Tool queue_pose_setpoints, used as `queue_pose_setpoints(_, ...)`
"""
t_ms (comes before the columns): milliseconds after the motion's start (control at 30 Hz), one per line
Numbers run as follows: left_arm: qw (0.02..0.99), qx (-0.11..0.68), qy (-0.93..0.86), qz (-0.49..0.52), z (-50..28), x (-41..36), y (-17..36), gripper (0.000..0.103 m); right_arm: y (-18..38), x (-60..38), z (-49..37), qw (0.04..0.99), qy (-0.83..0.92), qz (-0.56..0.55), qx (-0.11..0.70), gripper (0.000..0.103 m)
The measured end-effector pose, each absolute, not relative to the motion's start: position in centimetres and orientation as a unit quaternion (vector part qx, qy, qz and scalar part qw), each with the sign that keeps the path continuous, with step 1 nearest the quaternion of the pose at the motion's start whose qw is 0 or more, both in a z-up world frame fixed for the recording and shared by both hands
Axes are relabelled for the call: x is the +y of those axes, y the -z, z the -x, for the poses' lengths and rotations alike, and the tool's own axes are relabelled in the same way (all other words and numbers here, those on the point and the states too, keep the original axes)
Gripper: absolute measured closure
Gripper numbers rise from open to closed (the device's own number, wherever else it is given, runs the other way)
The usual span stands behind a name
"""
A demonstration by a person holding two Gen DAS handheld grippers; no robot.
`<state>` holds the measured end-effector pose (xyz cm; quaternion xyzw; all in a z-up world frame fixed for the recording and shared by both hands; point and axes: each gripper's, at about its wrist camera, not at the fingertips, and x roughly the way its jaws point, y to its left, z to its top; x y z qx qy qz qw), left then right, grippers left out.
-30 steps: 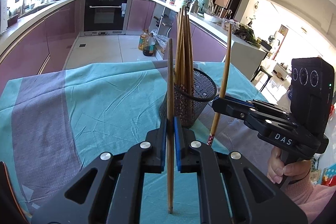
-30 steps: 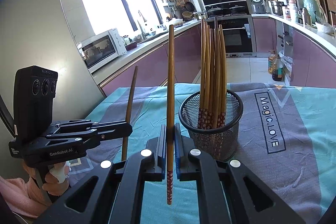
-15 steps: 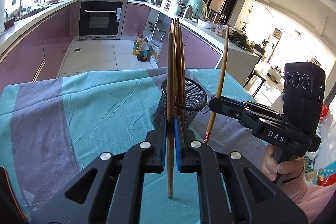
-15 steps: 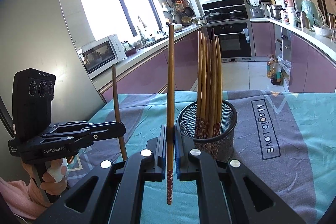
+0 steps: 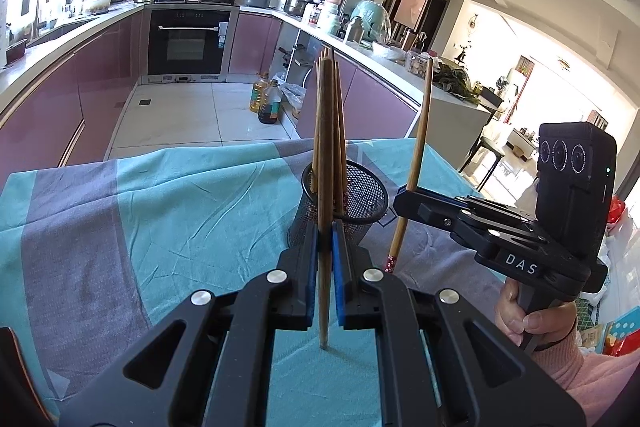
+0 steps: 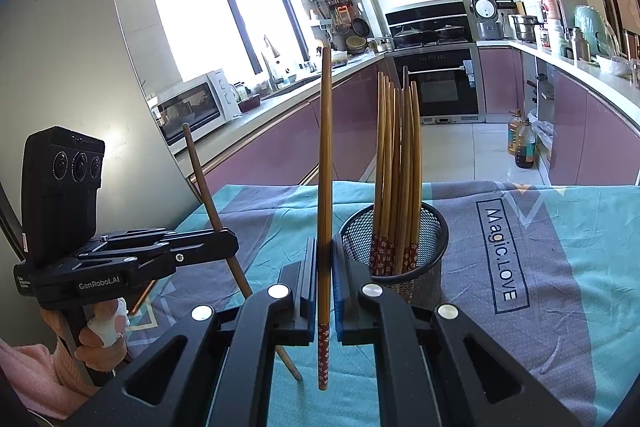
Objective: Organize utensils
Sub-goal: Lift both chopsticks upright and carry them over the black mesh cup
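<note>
Left gripper [image 5: 326, 243] pinches a plain chopstick [image 5: 325, 187] upright, its tip near the teal cloth [image 5: 168, 195]. Just beyond it stands the mesh cup [image 5: 360, 203] holding a chopstick bundle [image 6: 396, 163]. Right gripper [image 6: 325, 267] pinches a red-patterned chopstick [image 6: 324, 187] upright, just left of the cup.

I am in a home kitchen. Purple cabinets [image 6: 280, 143] run under pale counters on both sides of a tiled floor [image 5: 180, 115]. At the far end a black built-in oven [image 6: 440, 87] sits under a hob with pans. A white microwave [image 6: 192, 111] stands on the left counter below a big bright window [image 6: 216, 11]. A rice cooker [image 6: 486, 17] sits far right. Near me, a teal and grey cloth [image 6: 560, 247] covers the table.
</note>
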<state>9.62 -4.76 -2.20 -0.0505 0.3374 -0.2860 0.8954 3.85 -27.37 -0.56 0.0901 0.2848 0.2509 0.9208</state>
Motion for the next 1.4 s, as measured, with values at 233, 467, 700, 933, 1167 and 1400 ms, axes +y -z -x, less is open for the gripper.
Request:
queue_pose_setpoints(233,0.899,0.33,0.285,0.046,-9.4,-4.9,1.9,0.095,0.3,-27.4,-3.9,0.923,-0.249,-0.089,0.28,0.097)
queue_pose_setpoints(467,0.901,0.323,0.288,0.044,-9.4,-4.9,1.6,0.095,-0.3,-27.3,-4.0,0.925,-0.248,-0.086,0.274,0.097)
queue_pose_setpoints(700,0.904,0.311,0.292,0.041,-9.2,-4.7,0.8,0.095,-0.7,-27.6,-4.0,0.927,-0.249,-0.085,0.267,0.097)
queue_pose_setpoints(933,0.906,0.3,0.296,0.037,-8.9,-5.0,0.0,0.095,-1.1,-27.6,-4.2,0.928,-0.251,-0.083,0.262,0.097)
queue_pose_setpoints(1167,0.907,0.294,0.299,0.031,-8.7,-5.3,-0.4,0.095,-1.3,-27.6,-4.3,0.929,-0.252,-0.082,0.26,0.097)
queue_pose_setpoints(1400,0.908,0.292,0.3,0.026,-9.0,-5.7,-0.9,0.095,-1.9,-27.7,-4.7,0.93,-0.252,-0.082,0.255,0.097)
